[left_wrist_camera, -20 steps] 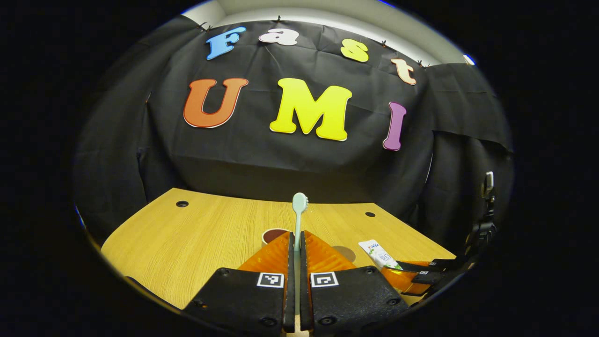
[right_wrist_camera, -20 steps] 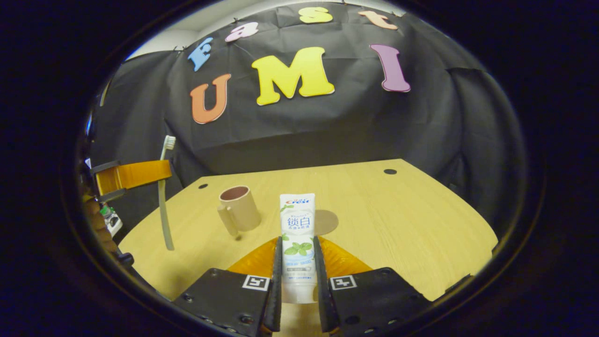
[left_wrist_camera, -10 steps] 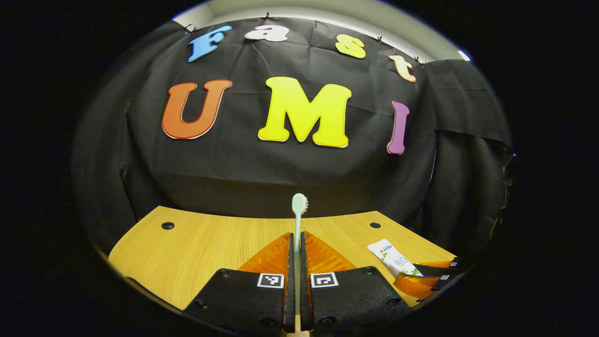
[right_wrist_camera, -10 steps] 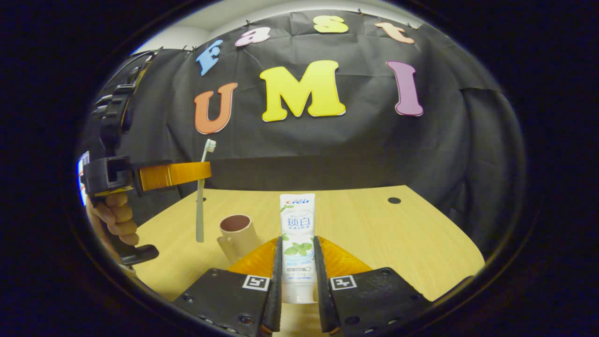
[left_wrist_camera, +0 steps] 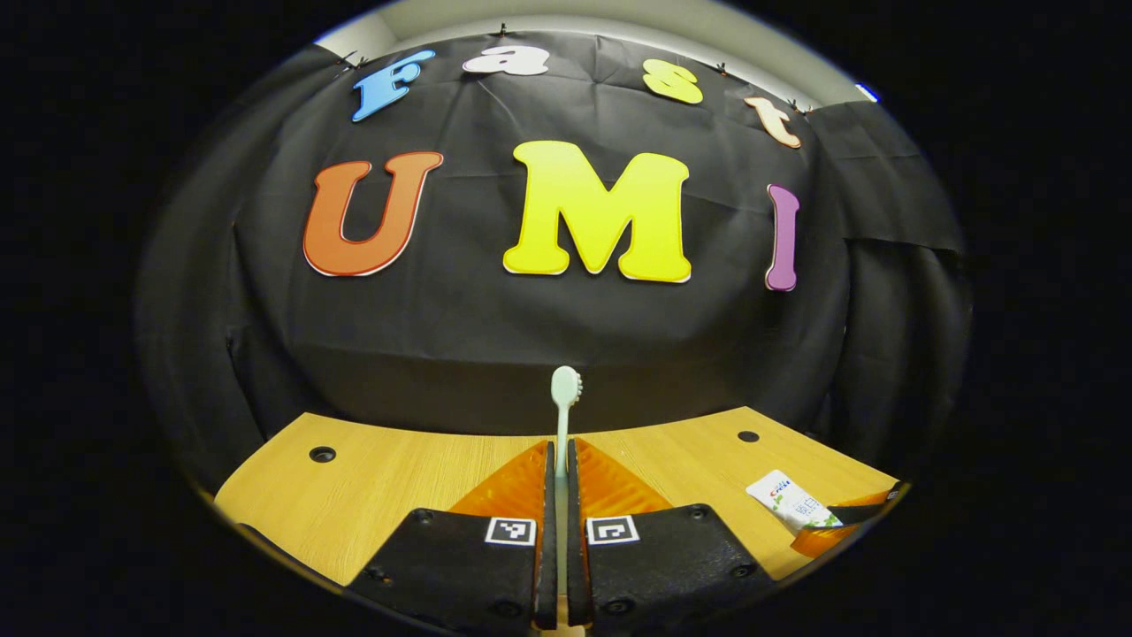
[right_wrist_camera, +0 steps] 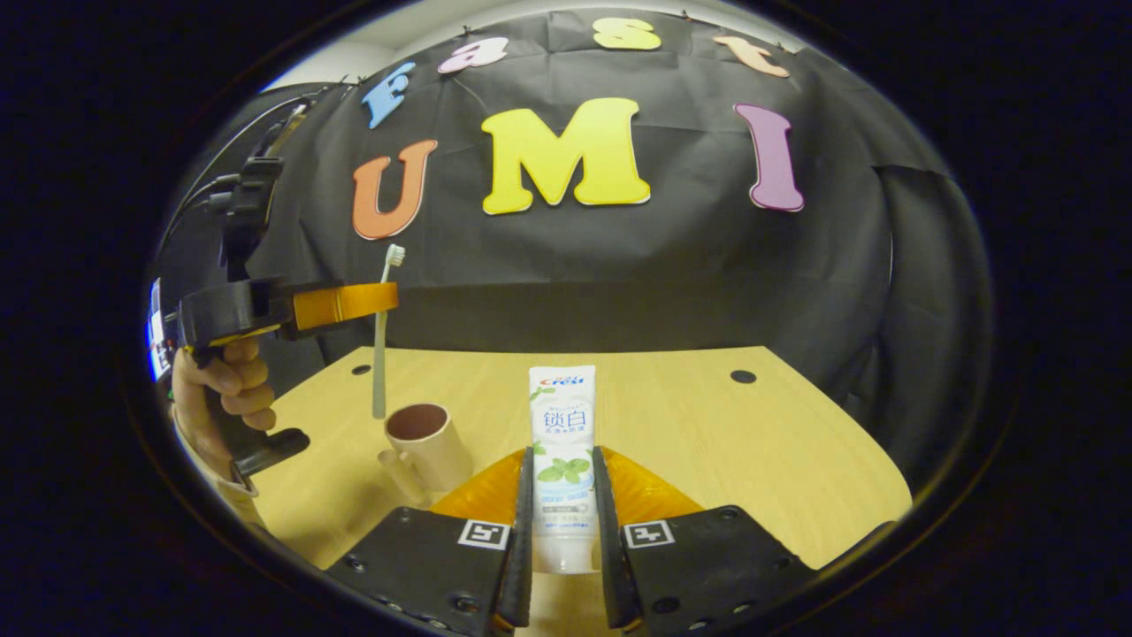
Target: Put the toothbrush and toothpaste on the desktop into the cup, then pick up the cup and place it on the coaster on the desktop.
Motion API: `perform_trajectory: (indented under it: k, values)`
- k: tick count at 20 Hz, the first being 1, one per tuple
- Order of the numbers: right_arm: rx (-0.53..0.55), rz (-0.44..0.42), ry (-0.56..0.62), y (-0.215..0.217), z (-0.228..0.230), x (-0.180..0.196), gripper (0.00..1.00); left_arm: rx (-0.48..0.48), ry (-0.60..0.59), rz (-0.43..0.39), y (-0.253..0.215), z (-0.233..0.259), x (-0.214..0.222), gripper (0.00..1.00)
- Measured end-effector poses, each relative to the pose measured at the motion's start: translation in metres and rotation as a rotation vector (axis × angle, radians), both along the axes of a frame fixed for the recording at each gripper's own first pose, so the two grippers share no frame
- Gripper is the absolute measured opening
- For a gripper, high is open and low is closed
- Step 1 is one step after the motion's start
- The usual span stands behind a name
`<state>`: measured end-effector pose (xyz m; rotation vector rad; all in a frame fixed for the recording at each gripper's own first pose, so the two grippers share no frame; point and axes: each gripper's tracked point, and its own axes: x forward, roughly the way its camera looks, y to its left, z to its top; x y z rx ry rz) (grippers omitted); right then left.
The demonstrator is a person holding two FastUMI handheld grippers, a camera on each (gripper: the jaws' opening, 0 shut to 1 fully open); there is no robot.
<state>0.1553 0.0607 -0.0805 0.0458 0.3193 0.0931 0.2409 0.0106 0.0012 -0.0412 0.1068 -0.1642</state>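
where black cloth [right_wrist_camera: 672, 265] hangs, wooden desktop [right_wrist_camera: 752, 442], cup [right_wrist_camera: 424, 442]

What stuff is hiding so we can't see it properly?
- Left gripper view: the toothbrush handle is hidden between the left hand-held gripper fingers.
- Right gripper view: the toothpaste bottom end sits behind the right hand-held gripper.
- Right gripper view: the cup handle is partly hidden.

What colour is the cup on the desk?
The cup is light tan outside and darker reddish-brown inside; it shows best in the right gripper view.
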Motion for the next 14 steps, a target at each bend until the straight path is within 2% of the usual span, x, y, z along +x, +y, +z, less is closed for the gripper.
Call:
perform_trajectory:
  k: [13,14]
  values:
    - [0.005,-0.011,0.005,0.0,-0.002,0.001,0.32,-0.029,0.106,0.002,-0.005,-0.03,-0.002,0.12]
    - [0.008,-0.013,0.004,0.0,-0.002,0.0,0.32,-0.036,0.102,0.004,-0.004,-0.029,-0.003,0.28]
